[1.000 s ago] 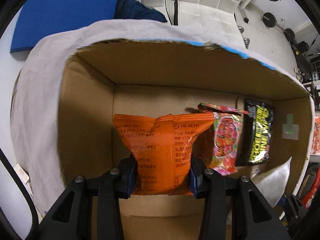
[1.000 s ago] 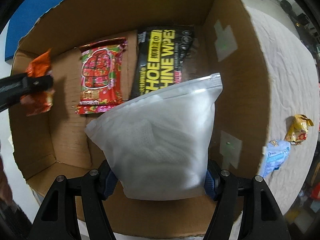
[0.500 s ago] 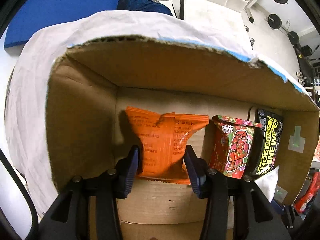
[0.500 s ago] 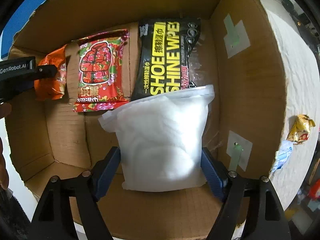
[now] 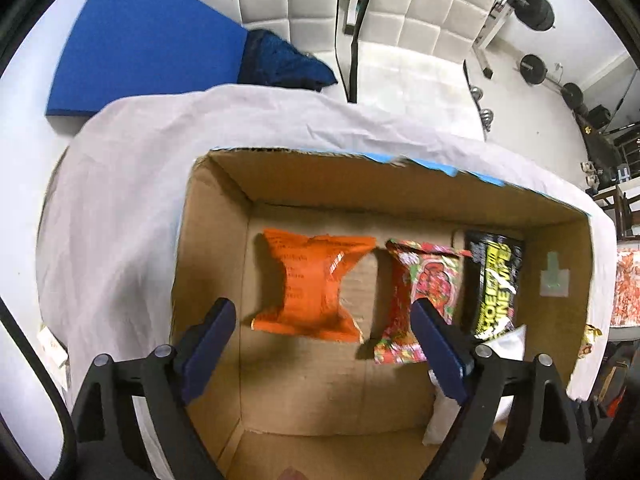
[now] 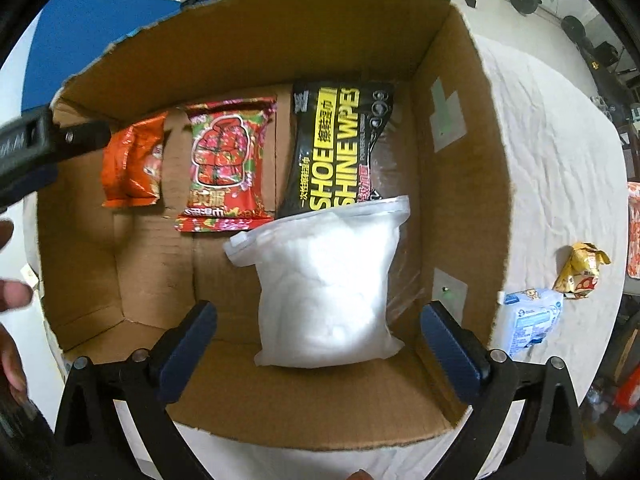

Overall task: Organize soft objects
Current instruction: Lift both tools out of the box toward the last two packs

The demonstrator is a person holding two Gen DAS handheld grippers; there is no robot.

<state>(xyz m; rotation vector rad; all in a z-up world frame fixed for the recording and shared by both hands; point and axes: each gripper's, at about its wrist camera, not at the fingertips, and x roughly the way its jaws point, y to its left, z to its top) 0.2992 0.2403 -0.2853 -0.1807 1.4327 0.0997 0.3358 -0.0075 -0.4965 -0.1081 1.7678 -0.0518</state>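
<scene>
both grippers point(image 5: 322, 344) point(image 6: 318, 350) agape above box point(image 6: 460, 184)

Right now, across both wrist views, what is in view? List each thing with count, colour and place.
cardboard box: 1, brown, on the cloth-covered table
orange packet: 1, orange, box floor, left end
red floral packet: 1, red, box floor, beside the orange packet
shoe shine wipes pack: 1, black and yellow, box floor, right of the red packet
white zip bag: 1, white, box floor, overlapping the wipes pack's near end
blue-white packet: 1, on the cloth outside the box
yellow wrapper: 1, on the cloth beside it
left gripper: open, above the box
right gripper: open, above the white bag
</scene>
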